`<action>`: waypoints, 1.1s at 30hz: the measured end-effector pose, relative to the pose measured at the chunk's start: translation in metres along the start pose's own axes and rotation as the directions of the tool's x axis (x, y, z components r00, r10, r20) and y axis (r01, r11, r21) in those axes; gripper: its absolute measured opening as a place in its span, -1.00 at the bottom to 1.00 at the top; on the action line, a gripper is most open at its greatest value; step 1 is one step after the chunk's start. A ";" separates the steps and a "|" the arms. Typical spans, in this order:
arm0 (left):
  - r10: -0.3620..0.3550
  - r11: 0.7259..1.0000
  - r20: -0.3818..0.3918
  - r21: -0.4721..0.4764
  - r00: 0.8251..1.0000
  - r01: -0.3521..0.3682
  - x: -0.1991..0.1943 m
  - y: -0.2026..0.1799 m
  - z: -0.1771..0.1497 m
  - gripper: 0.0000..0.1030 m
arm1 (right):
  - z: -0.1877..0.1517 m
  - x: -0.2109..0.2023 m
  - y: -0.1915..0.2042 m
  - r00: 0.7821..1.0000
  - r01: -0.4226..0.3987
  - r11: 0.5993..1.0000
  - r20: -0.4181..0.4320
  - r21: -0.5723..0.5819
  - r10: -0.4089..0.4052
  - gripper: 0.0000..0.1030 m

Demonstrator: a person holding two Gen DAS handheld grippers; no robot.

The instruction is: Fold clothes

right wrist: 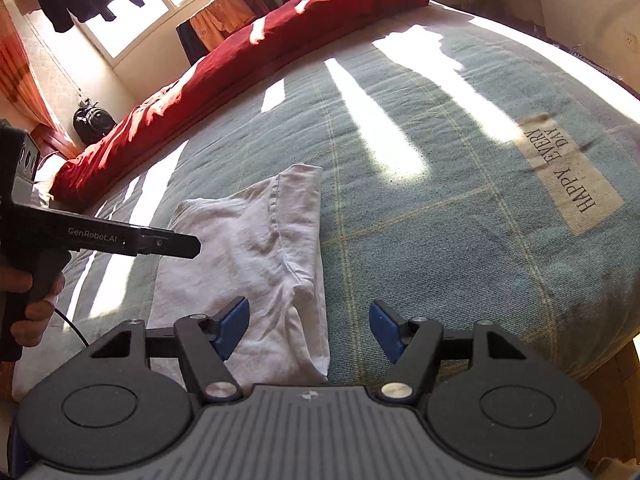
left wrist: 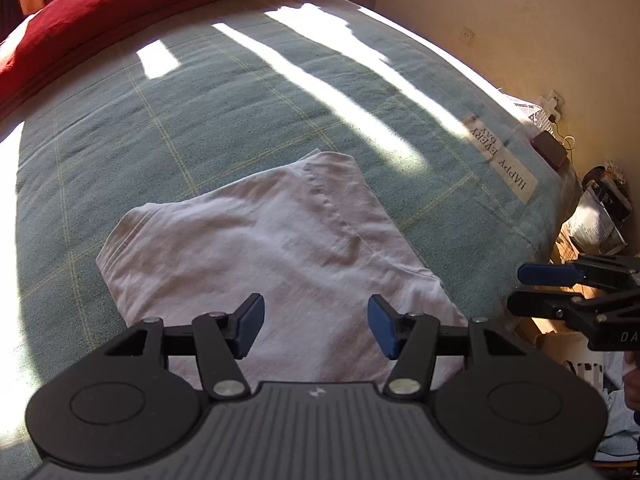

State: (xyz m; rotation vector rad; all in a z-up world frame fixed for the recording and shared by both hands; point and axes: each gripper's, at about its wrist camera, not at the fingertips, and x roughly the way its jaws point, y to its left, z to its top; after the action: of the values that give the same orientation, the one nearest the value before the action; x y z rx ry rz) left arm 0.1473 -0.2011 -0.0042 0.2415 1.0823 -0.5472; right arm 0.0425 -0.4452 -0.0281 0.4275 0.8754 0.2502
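A white garment (left wrist: pixel 256 248) lies folded into a compact shape on the green checked bedspread (left wrist: pixel 200 120), near the bed's front edge. My left gripper (left wrist: pixel 316 326) hovers open just above its near end, nothing between the blue pads. In the right wrist view the same garment (right wrist: pixel 248 260) lies left of centre. My right gripper (right wrist: pixel 308 332) is open over the garment's right edge, empty. The right gripper also shows at the far right of the left wrist view (left wrist: pixel 560 288); the left gripper's body (right wrist: pixel 120 236) crosses the right wrist view's left side, held by a hand (right wrist: pixel 32 304).
A red duvet (right wrist: pixel 248 56) is bunched along the far side of the bed. A fabric label reading HAPPY EVERY DAY (left wrist: pixel 504 160) sits near the bed's right edge, a dark wallet-like item (left wrist: pixel 550 148) beside it. Clutter (left wrist: pixel 600 208) stands beyond that edge by the wall.
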 end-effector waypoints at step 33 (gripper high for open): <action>0.031 0.993 0.216 -0.115 0.976 -0.006 0.055 0.095 0.010 0.21 | 0.032 0.094 0.045 0.992 0.022 0.997 -0.121 -0.070 -0.030 -0.13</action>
State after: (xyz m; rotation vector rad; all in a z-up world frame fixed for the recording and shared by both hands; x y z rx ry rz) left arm 0.2249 -0.1414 -0.0554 0.0895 0.8935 -0.4816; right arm 0.1246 -0.3779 -0.0538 0.3396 0.9892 0.2835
